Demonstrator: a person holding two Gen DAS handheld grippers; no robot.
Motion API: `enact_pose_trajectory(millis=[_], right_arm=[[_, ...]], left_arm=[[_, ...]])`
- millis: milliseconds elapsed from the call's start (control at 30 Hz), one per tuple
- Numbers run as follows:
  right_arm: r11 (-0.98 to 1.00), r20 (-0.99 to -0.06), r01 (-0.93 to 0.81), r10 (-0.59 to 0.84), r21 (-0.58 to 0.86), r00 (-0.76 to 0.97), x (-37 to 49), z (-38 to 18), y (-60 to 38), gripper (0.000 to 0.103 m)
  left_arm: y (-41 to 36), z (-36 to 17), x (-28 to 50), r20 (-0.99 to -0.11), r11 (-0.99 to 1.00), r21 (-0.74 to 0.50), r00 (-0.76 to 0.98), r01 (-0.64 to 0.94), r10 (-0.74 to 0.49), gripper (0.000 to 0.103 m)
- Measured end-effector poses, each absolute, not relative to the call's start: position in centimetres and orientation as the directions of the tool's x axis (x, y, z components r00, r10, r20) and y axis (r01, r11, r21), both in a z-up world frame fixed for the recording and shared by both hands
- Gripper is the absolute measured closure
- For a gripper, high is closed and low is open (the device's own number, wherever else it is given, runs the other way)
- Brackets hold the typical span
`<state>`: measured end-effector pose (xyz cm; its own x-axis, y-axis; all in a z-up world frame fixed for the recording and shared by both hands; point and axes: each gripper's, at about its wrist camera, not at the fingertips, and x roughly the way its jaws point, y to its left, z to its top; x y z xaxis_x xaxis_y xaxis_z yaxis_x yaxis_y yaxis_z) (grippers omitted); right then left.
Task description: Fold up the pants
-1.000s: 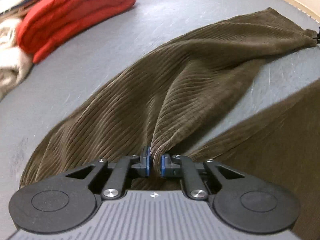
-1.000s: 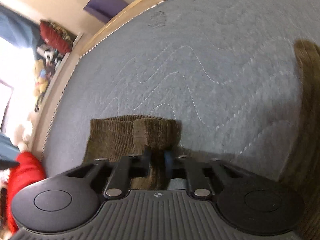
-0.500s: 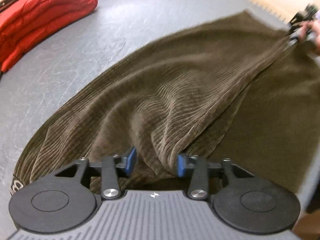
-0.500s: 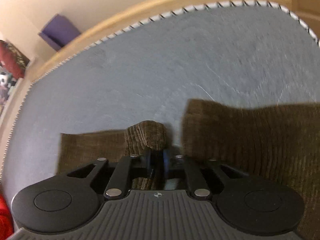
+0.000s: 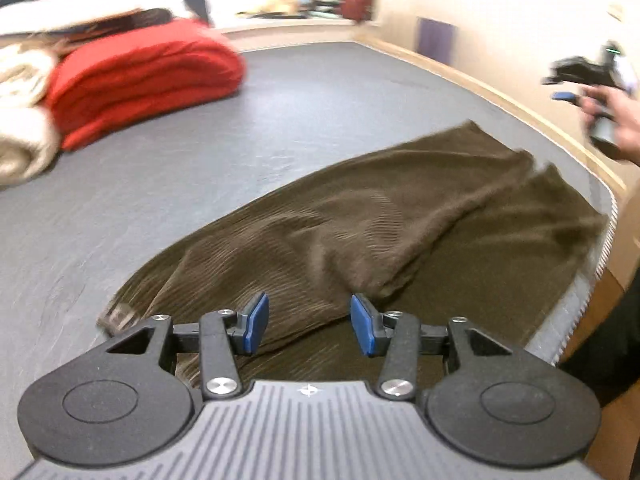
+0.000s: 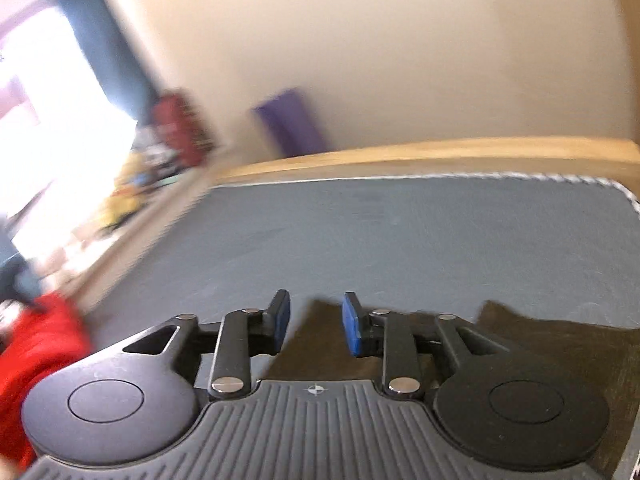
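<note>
My left gripper (image 5: 306, 324) hangs over the near edge of the mattress (image 5: 280, 92), tilted down, its blue pads (image 5: 256, 322) standing apart with nothing clamped between them. The pants (image 5: 360, 224) lie just beyond and beneath those pads, stretching away toward the mattress's right edge, one leg laid loosely over the other. They are brown corduroy, finely ribbed, with soft ridges where the cloth has bunched. At the far left corner sits a folded red blanket (image 5: 140, 76), thick and rounded, touching a cream one (image 5: 24, 120).

My right gripper (image 6: 316, 322) is held higher, pointing nearly level across the bare grey quilted mattress toward its far wooden edge (image 6: 400, 156). Its jaws have just been opening and hold nothing; a pants hem (image 6: 320, 344) lies below them. My right hand (image 5: 616, 120) grips its handle.
</note>
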<state>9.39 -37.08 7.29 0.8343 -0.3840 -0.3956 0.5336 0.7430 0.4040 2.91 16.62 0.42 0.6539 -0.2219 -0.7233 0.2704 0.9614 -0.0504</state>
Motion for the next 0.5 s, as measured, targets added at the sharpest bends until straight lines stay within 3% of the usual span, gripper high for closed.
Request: enact_pose_trajectory(millis=[200,400,500], right_arm=[[0.949,-0.401,0.204,-0.095,0.239,0.911,4.3,8.8,-25.4,0.063],[0.976,-0.593,-0.156,0.217,0.152,0.776,1.4,2.7,-14.8,0.064],[0.948,-0.689,-0.317,0.239,0.013,0.685,0.2,-1.1,-9.9,0.064]], left_arm=[[21.2,-0.4,3.0,-0.780,0.991,-0.087,0.612,0.103,-0.132,0.059],[27.5,-3.5,2.8,-0.878,0.990,-0.120,0.473,-0.077,-0.069,0.059],[29.6,-5.0,2.1,-0.905,0.986,-0.122,0.421,-0.116,-0.063,0.058]])
